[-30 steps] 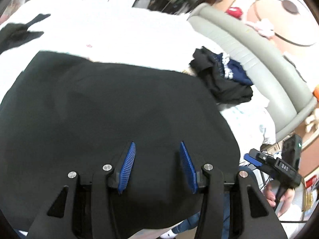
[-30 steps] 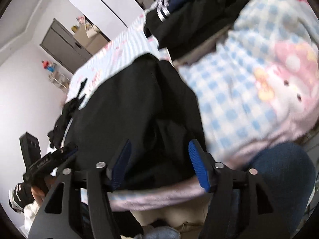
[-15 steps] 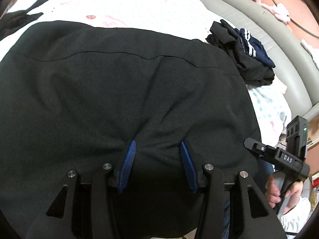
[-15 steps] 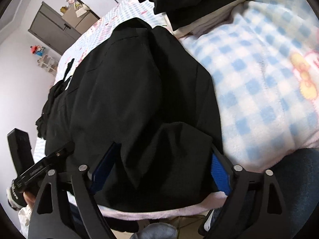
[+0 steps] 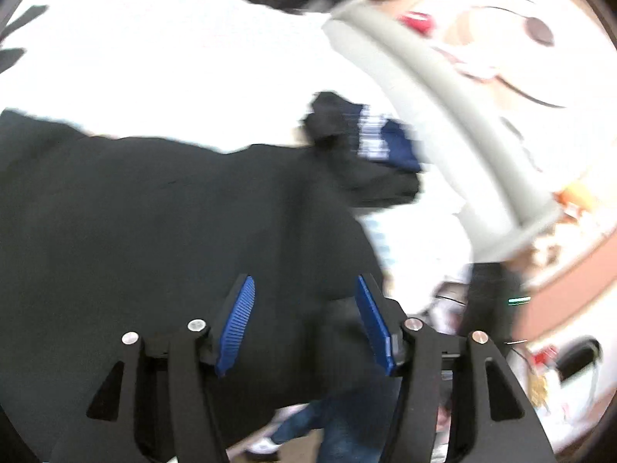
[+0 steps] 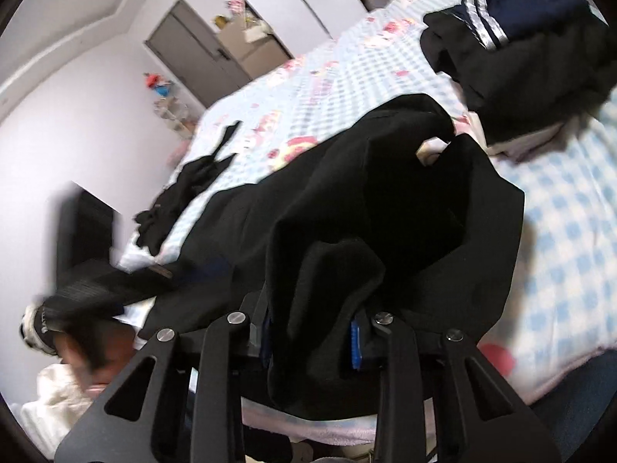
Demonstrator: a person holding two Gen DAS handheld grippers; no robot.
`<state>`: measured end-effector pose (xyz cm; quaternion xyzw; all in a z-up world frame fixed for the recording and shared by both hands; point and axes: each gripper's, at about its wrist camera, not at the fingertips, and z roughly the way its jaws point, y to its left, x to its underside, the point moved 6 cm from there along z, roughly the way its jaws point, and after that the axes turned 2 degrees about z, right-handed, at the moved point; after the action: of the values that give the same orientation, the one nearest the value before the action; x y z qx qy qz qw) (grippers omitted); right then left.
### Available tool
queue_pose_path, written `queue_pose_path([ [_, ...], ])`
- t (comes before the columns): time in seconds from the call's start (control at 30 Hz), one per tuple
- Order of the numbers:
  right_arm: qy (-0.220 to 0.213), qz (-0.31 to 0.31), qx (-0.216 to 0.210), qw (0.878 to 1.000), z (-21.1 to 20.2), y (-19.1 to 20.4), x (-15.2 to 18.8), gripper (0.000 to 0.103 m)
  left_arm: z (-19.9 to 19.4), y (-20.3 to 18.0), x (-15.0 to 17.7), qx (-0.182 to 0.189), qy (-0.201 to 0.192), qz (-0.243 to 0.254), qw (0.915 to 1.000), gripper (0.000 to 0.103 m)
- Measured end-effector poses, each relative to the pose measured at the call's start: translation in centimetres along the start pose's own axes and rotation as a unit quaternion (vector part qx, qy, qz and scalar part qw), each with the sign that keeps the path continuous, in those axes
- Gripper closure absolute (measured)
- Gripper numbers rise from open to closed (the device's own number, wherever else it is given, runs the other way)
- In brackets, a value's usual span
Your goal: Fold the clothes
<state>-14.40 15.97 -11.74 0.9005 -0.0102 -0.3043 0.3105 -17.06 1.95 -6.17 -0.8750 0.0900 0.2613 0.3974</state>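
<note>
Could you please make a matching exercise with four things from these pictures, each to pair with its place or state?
Things:
1. large black garment
2. navy garment with white stripes
3. left gripper
4. right gripper

Places or states:
A. jaws apart, nothing pinched between them
B. on top of the pile of dark clothes at the far end of the bed
C. bunched up and lifted at its near edge
D. closed on black cloth

Right pairs: 1-C, 2-B, 3-A, 4-D
</note>
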Motion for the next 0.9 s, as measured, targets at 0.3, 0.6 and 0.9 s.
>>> queue_pose_path([
  [0.3,-0.025,0.116,0.06,0.991,-5.8,-7.5,2.1,0.064,13.6,-0.4,3.1,-0.077,0.159,0.01,0.9842,0.049],
  [0.6,0.039,0.167,0.077,0.982,-1.5,-12.4,2.3,0.044,14.9,0.7,4.7,-0.099,0.152,0.012,0.9833,0.05],
  [0.9,0.02,0.218,0.176,0.96,-3.8,-16.3,4.1,0.059,15.7,0.0,4.9,-0.095,0.149,0.01,0.9842,0.05],
])
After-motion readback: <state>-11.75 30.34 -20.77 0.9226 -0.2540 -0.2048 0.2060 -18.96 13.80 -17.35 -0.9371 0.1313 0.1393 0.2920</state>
